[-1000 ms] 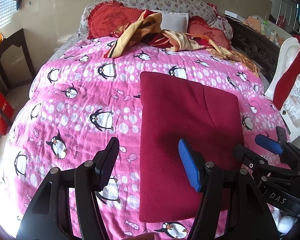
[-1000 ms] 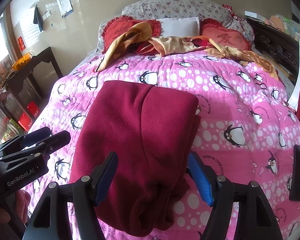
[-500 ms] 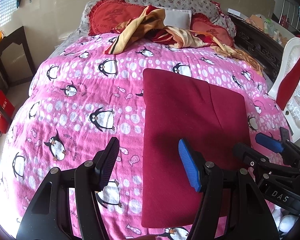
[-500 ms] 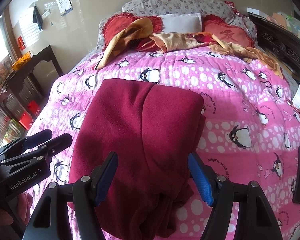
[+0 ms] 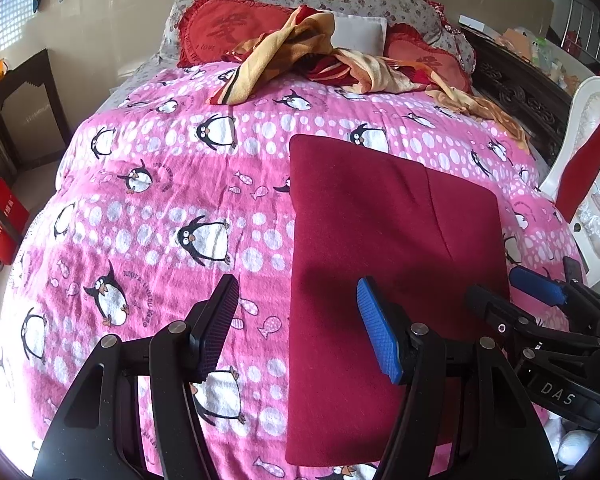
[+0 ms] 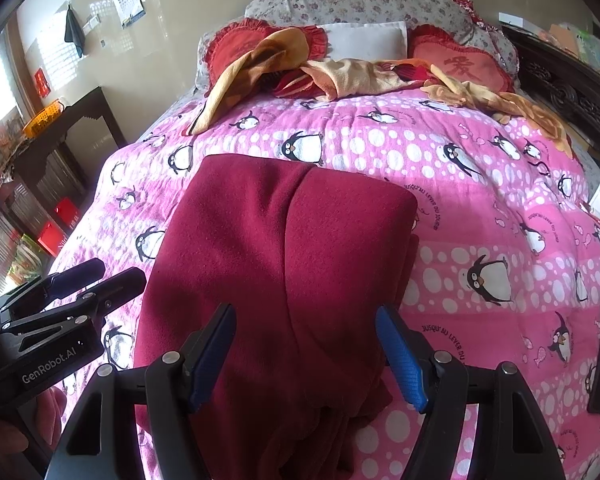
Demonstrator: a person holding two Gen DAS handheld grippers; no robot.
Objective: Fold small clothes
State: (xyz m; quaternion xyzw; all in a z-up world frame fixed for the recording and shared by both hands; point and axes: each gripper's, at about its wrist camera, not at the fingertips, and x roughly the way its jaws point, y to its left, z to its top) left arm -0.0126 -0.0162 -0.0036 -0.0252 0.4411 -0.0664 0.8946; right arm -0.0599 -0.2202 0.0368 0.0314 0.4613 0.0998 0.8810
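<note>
Folded red garment (image 6: 284, 264) on bedspread (image 5: 160, 208): beneath right gripper (image 6: 308, 356), right of left gripper (image 5: 296, 328). Both grippers open, empty.

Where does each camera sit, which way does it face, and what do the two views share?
Left wrist: on the left gripper, angled down across the pink penguin bedspread toward the pillows; jaws open, the right gripper's tips at the right edge.
Right wrist: on the right gripper, same heading, over the dark red garment; jaws open, the left gripper and a hand at lower left.
Shared: garment, bedspread, orange cloth, heart cushions.
</note>
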